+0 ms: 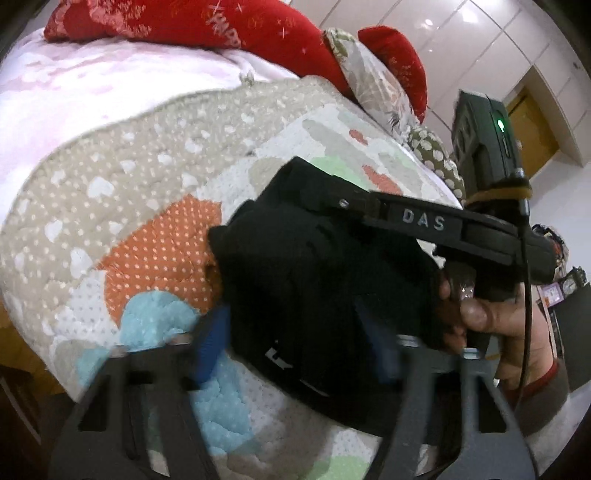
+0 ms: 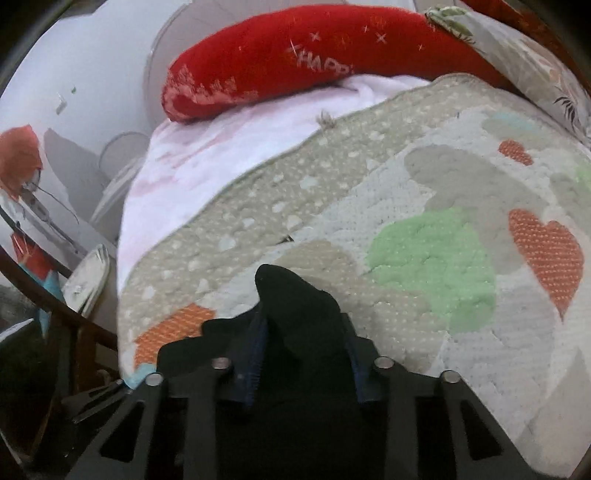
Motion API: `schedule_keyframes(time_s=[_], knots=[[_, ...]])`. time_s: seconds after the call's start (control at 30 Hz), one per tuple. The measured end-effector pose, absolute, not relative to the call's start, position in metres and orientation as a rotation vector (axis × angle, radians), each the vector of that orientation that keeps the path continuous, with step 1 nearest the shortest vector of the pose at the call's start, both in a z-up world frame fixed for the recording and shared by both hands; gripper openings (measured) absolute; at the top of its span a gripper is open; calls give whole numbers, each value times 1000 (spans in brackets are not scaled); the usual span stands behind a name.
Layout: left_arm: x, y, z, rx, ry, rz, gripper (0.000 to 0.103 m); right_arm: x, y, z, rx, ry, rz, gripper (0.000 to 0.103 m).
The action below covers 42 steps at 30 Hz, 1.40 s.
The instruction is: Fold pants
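Observation:
The black pants [image 1: 314, 280] lie bunched in a thick bundle on a heart-patterned quilt [image 1: 147, 184]. In the left wrist view the bundle fills the gap of my left gripper [image 1: 295, 347], and its blue pads [image 1: 210, 343] press the fabric from both sides. My right gripper [image 1: 317, 184], held by a hand [image 1: 480, 317], reaches in from the right onto the top of the bundle. In the right wrist view my right gripper [image 2: 306, 358] is shut on a fold of the pants [image 2: 291, 306], which pokes up in a peak between the blue pads [image 2: 258, 354].
A red pillow [image 1: 221, 22] [image 2: 295, 55] and a pink blanket [image 1: 92, 81] lie at the far end of the bed. Floral cushions [image 1: 373, 81] sit at the right. The quilt [image 2: 424, 258] drops off at the bed's left edge; a fan [image 2: 122, 173] stands beyond it.

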<state>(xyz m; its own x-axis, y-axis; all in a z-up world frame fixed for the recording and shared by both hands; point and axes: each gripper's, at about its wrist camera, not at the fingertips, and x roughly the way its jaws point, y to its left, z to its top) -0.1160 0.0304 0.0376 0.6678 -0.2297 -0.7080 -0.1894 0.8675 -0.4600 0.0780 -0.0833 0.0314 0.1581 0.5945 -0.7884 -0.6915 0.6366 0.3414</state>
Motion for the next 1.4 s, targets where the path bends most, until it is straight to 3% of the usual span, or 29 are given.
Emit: schedule_keyframes(time_s=[0.1, 0.3, 0.4, 0.57, 0.63, 0.67, 0.7, 0.73, 0.8, 0.83, 1.1, 1.13, 1.17, 1.27, 1.33, 1.4], knots=[[-123, 23, 63, -507, 785, -79, 34, 72, -105, 58, -23, 1023, 938, 22], [-140, -52, 128, -427, 683, -438, 34, 37, -208, 130, 117, 846, 855, 21], [-143, -116, 129, -343, 734, -660, 34, 16, -267, 134, 146, 818, 724, 21], [-140, -182, 91, -224, 937, -792, 34, -23, -359, 95, 146, 935, 386, 23], [-150, -177, 97, -188, 902, -804, 34, -39, -384, 86, 194, 952, 330, 38], [-155, -172, 102, -165, 885, -812, 34, -48, -394, 84, 237, 942, 328, 57], [-161, -165, 110, -138, 864, -823, 36, -53, -403, 83, 269, 934, 327, 67], [-164, -156, 116, -125, 846, -815, 38, -62, -410, 81, 323, 920, 326, 67], [-163, -142, 122, -106, 811, -772, 59, -70, -408, 80, 397, 904, 379, 67], [-162, -134, 123, -95, 798, -747, 63, -72, -405, 82, 414, 899, 402, 67], [-131, -99, 82, -123, 847, -536, 64, -54, -346, 61, 393, 959, 565, 67], [-125, -102, 70, -120, 890, -521, 64, -44, -339, 48, 395, 994, 572, 66], [-121, -106, 60, -121, 919, -526, 64, -38, -337, 39, 419, 1014, 580, 56], [-120, -115, 52, -101, 924, -523, 64, -31, -337, 36, 459, 989, 594, 40], [-122, -118, 56, -94, 914, -528, 64, -38, -341, 51, 451, 933, 615, 13], [-123, -121, 64, -99, 904, -552, 64, -45, -349, 67, 459, 881, 640, 11]])
